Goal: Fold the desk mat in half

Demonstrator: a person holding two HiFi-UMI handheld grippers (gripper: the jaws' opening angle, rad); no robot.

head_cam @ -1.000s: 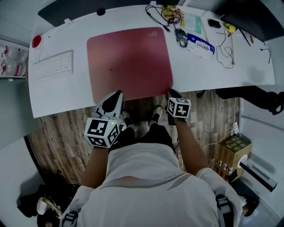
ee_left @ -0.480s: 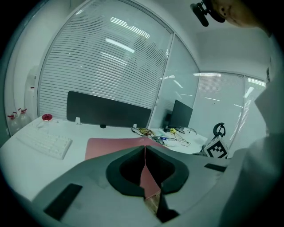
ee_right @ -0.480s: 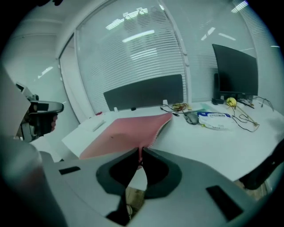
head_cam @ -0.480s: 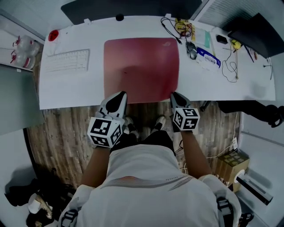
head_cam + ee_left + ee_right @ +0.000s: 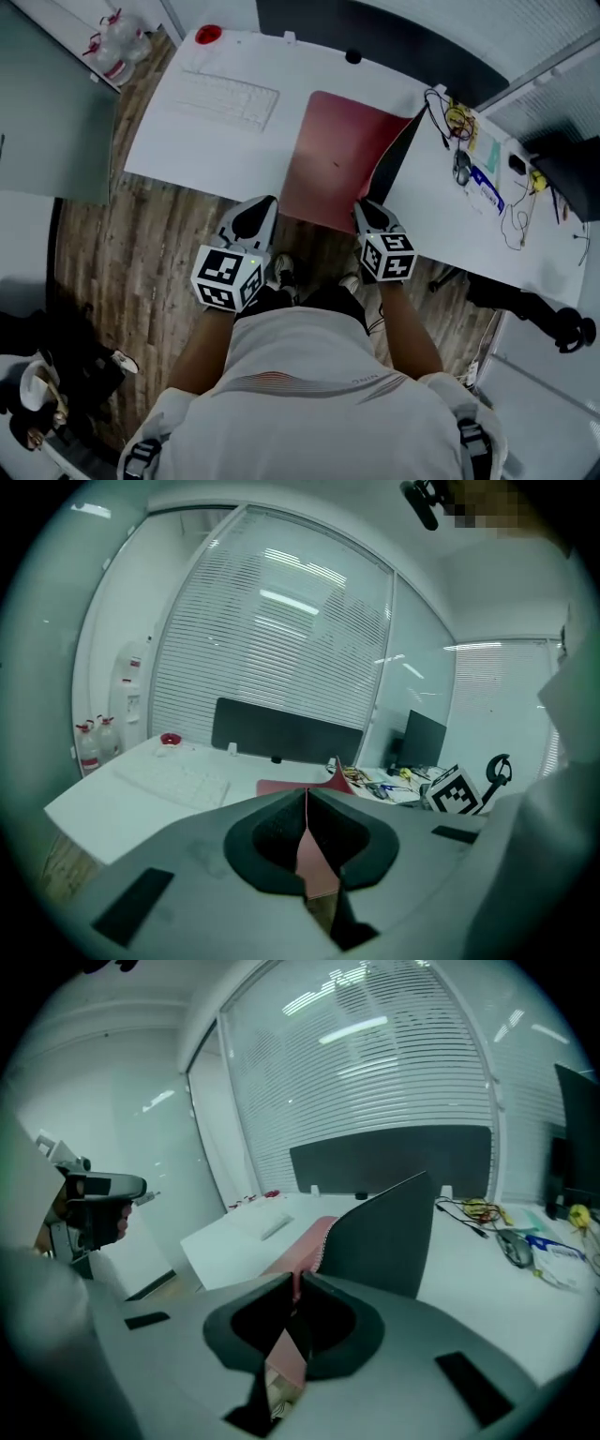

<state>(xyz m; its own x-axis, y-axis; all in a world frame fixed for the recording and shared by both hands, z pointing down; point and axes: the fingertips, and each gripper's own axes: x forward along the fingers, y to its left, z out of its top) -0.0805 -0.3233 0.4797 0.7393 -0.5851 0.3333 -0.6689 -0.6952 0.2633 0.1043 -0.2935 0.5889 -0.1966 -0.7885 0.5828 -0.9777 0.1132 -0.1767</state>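
Two grips: the left gripper [image 5: 261,206] and the right gripper [image 5: 366,208] each clamp a near corner of the desk mat [image 5: 328,155], at the front edge of the white surface [image 5: 178,141].
Left jaws: pressed together on the mat's thin edge, which stands pinched in the slit between the black pads in the left gripper view.
Right jaws: have just been closing and now pinch the mat, its pink-red sheet caught between the pads in the right gripper view.
Mat's lie: red face up, with the far and left part flat on the surface; the right side is raised and curled over, showing its black underside [image 5: 394,159].
Left of the mat: a white keyboard [image 5: 225,97], apart from it.
Right of the mat: a mouse [image 5: 461,167] beside a tangle of cables [image 5: 452,117].
Far edge: a dark partition panel [image 5: 394,37] runs along the back of the surface.
Below the grippers: a wood-plank floor [image 5: 122,253].
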